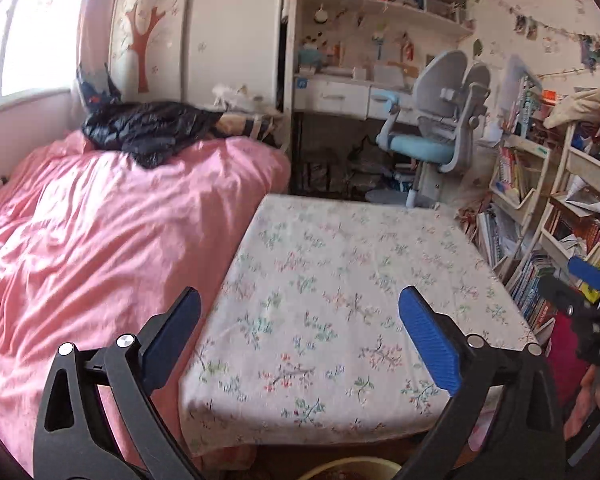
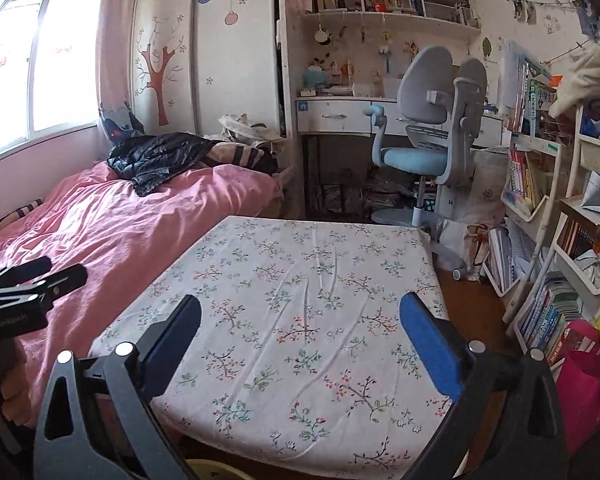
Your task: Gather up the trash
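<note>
My left gripper (image 1: 302, 316) hangs open above the near edge of a table covered in a floral cloth (image 1: 340, 264), with nothing between its blue pads. My right gripper (image 2: 300, 320) is also open and empty over the same floral cloth (image 2: 300, 280). Each gripper shows in the other's view: the right gripper (image 1: 572, 284) at the right edge, the left gripper (image 2: 56, 270) at the left, over the pink bed. A pale yellow bin rim (image 1: 348, 471) peeks in below the table's near edge, also visible as the bin rim (image 2: 216, 470) in the right wrist view. No loose trash shows on the cloth.
A bed with a pink duvet (image 2: 120, 232) lies left of the table, with a black jacket (image 2: 160, 156) on it. Behind the table stand a blue-and-grey desk chair (image 2: 424, 148) and a desk with shelves (image 2: 380, 20). Crowded bookshelves (image 2: 548, 240) and a red bag (image 2: 580, 392) line the right side.
</note>
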`<state>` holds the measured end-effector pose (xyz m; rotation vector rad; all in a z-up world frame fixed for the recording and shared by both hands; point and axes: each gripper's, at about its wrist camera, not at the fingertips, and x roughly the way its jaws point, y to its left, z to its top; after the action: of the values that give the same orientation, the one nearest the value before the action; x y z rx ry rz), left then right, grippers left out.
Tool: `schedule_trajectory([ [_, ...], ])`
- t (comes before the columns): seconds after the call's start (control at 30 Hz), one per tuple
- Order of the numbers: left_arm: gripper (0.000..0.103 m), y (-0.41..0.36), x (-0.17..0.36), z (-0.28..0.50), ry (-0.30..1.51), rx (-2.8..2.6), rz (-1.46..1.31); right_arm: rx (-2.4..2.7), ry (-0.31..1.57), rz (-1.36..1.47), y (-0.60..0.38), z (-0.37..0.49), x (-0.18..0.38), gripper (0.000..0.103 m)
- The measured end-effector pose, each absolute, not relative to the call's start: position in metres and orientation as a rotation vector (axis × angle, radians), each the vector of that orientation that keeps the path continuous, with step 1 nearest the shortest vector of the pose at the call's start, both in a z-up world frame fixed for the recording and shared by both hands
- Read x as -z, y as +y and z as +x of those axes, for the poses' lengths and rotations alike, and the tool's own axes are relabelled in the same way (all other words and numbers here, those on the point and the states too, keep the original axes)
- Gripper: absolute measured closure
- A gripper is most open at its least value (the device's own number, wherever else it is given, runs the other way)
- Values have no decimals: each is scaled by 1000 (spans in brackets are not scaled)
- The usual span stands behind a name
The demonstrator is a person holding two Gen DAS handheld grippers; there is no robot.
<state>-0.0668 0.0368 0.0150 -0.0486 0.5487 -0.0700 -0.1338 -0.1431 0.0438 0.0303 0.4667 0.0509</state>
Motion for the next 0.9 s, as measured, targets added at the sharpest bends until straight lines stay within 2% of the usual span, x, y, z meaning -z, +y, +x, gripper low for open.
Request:
schedule_trajectory([
  [0.13, 7, 37, -8, -67, 555, 70, -47, -32, 538, 92, -152, -124, -33, 8],
  [0.9, 7, 35, 12, -65, 586, 50, -32, 25, 552, 75, -162, -132, -34, 8],
])
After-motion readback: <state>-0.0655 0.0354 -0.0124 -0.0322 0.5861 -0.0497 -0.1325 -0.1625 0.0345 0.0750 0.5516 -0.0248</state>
